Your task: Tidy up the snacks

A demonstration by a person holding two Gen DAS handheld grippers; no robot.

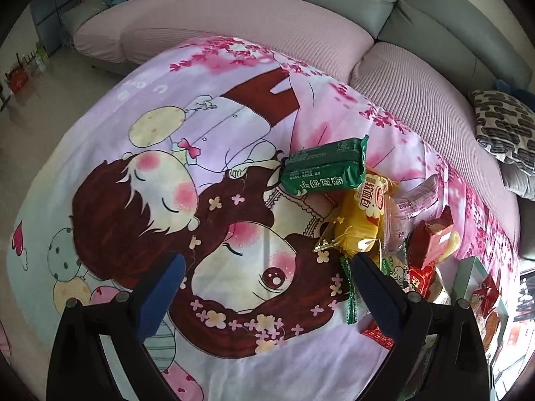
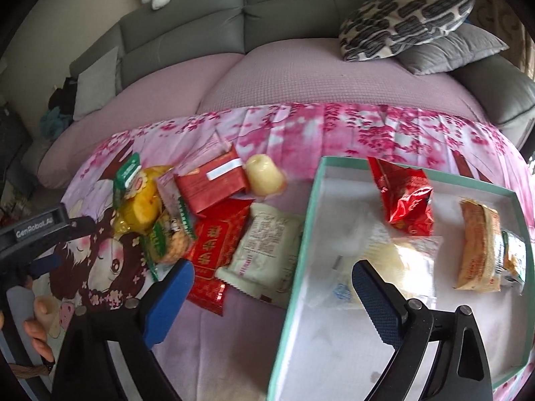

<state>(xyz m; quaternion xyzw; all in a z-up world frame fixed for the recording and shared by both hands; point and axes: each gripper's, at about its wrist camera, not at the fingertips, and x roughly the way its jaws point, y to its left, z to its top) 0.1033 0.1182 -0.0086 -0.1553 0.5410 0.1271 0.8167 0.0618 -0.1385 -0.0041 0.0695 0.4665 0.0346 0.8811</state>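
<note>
So the snacks are mostly still loose in a pile on the cartoon-print cloth [image 1: 207, 200] covering the worktop, just left of the teal-rimmed box [image 2: 309, 207].

Handling guess: all of these look light and crinkly, so slippery film and crushable insides. The green biscuit pack [image 1: 322, 167] at the far-left edge of the pile looks like the stiffest one, a firm brick shape, so I'd pinch it across its short sides in the middle. The yellow cake packet [image 1: 359, 230] next to it looks soft and squashy, so go gentle or grab the sealed end. The cream-white packet [image 2: 267, 254] lies right against the box's left wall, with the flat red packet [image 2: 217, 250] touching it on the left; both are flat, so probably easier to take by an edge. The little pale jelly cup [image 2: 265, 175] at the far side is smooth and could roll.

Box contents so far: a shiny red bag [image 2: 408, 200] at the far side, an orange-tan wrapped bar [image 2: 478, 247] on the right with a green-and-white packet [image 2: 513, 257] beside it, and a blurry pale clear-wrapped piece [image 2: 401, 267] in the middle.

Left gripper [image 1: 267, 290] has its jaws apart, hovering over the cloth beside the pile, holding nothing. Right gripper [image 2: 271, 297] also has jaws wide apart and empty, straddling the box's left wall.
</note>
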